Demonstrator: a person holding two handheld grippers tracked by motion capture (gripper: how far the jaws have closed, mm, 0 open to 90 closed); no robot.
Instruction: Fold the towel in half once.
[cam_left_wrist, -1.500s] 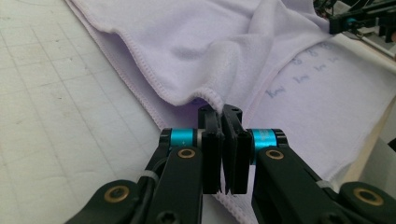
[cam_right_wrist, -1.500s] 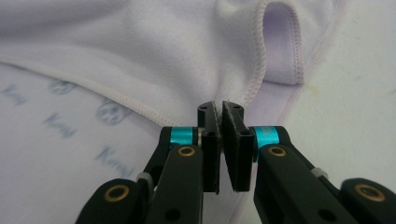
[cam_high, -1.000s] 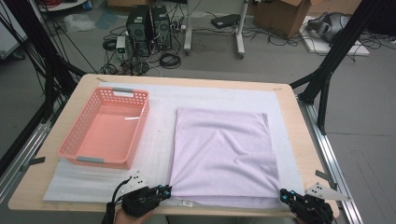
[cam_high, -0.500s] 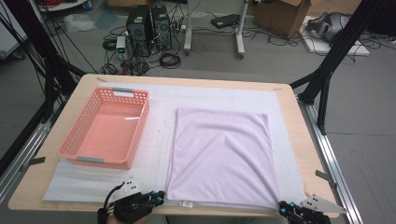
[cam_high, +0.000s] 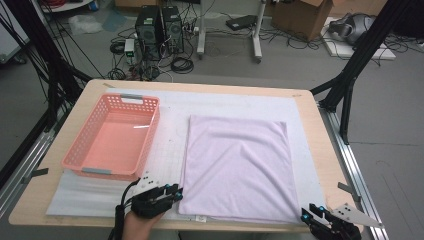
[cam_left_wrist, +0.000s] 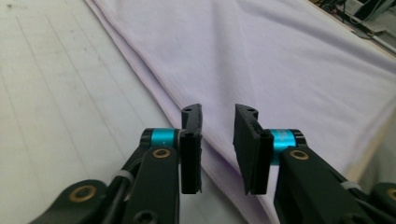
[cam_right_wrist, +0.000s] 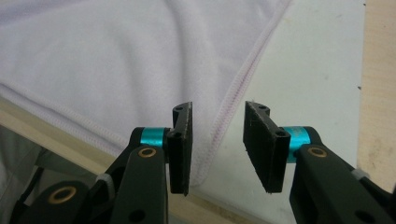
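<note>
Gripper views: jaws parted over cloth

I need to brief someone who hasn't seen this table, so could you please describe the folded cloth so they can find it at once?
Start at the wooden table and its white mat. On the mat's right half lies the pale lilac cloth, folded flat into a near square. Its neighbour to the left is a rigid pink basket; the cloth is the only soft, flat thing there.
</note>
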